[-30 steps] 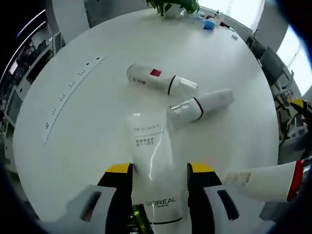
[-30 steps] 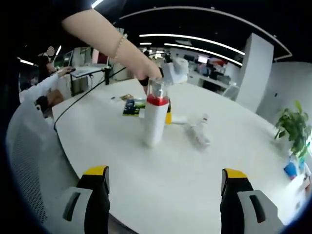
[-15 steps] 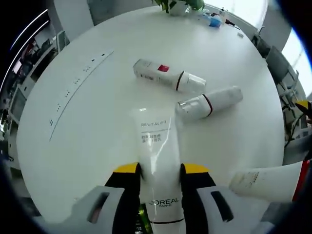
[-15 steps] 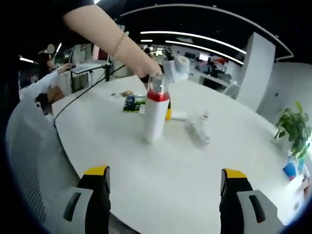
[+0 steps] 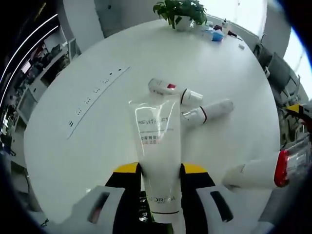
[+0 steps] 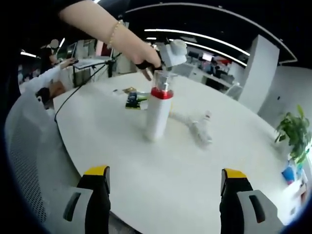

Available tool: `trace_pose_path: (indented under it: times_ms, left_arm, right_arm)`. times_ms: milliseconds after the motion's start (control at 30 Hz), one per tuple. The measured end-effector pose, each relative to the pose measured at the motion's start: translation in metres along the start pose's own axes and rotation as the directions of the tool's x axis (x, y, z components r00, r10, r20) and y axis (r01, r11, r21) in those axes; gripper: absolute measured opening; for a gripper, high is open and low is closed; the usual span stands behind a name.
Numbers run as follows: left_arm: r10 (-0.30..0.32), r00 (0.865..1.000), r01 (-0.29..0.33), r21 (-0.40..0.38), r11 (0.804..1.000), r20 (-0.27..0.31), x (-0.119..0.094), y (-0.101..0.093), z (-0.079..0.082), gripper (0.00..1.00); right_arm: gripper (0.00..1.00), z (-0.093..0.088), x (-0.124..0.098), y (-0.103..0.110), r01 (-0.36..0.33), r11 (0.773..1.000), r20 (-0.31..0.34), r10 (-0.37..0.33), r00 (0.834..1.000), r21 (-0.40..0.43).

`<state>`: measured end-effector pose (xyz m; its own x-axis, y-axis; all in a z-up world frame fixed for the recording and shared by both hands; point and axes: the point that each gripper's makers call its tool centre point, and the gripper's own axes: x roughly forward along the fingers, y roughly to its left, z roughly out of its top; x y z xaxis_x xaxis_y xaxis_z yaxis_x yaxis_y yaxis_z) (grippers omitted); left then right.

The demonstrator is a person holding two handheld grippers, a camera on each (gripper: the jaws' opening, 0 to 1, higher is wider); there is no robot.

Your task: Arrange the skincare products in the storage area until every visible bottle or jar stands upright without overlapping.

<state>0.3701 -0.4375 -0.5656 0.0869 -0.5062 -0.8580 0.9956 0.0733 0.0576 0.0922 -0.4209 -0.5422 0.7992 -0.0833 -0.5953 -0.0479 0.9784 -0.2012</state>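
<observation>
My left gripper point(image 5: 161, 168) is shut on a white L'Oreal tube point(image 5: 156, 146), which I hold off the white round table point(image 5: 97, 146). Beyond the tube, two white bottles lie on their sides: one with a red mark point(image 5: 173, 91) and one with a dark band point(image 5: 207, 111). A white bottle with a red band and a clear cap point(image 5: 263, 171) shows at the right edge. The same bottle point(image 6: 159, 112) stands upright in the right gripper view. My right gripper point(image 6: 165, 173) hangs open near the table edge, well short of it. The lying bottles point(image 6: 200, 130) rest behind it.
A potted plant point(image 5: 180, 10) and small blue items point(image 5: 214, 34) sit at the table's far side. A strip of sockets point(image 5: 95, 95) runs across the tabletop. In the right gripper view, a person's hand point(image 6: 146, 54) holds the other gripper, and a dark packet point(image 6: 134, 101) lies beyond the upright bottle.
My left gripper went from open around the tube to shut on it, then raised it off the table. The right gripper stayed open and nearly still.
</observation>
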Motion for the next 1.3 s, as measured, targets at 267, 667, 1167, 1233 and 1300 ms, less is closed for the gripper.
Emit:
trace_pose_path:
  times_ms: [267, 667, 1167, 1233, 1300]
  left_arm:
    - [0.029, 0.998, -0.028, -0.026, 0.999, 0.059, -0.032, 0.007, 0.001, 0.3]
    - [0.076, 0.979, -0.061, -0.083, 0.995, 0.187, -0.084, -0.015, -0.011, 0.3]
    - [0.102, 0.957, -0.077, -0.101, 0.992, 0.271, -0.13, -0.043, -0.033, 0.3]
    - [0.106, 0.951, -0.077, -0.11, 0.991, 0.289, -0.135, -0.045, -0.034, 0.3]
    - [0.109, 0.947, -0.076, -0.121, 0.99, 0.301, -0.142, -0.05, -0.035, 0.3]
  right_arm:
    - [0.98, -0.001, -0.001, 0.0, 0.001, 1.0, -0.005, -0.001, 1.0, -0.004]
    - [0.97, -0.002, 0.0, 0.006, -0.019, 0.999, -0.019, 0.018, 1.0, -0.039]
    - [0.97, 0.0, -0.001, 0.009, -0.04, 0.999, -0.015, 0.041, 0.999, 0.012]
    - [0.97, -0.002, 0.0, 0.003, -0.025, 0.999, -0.015, 0.025, 1.0, 0.034]
    - [0.97, -0.001, -0.001, 0.002, -0.026, 0.998, -0.008, 0.027, 1.0, 0.05]
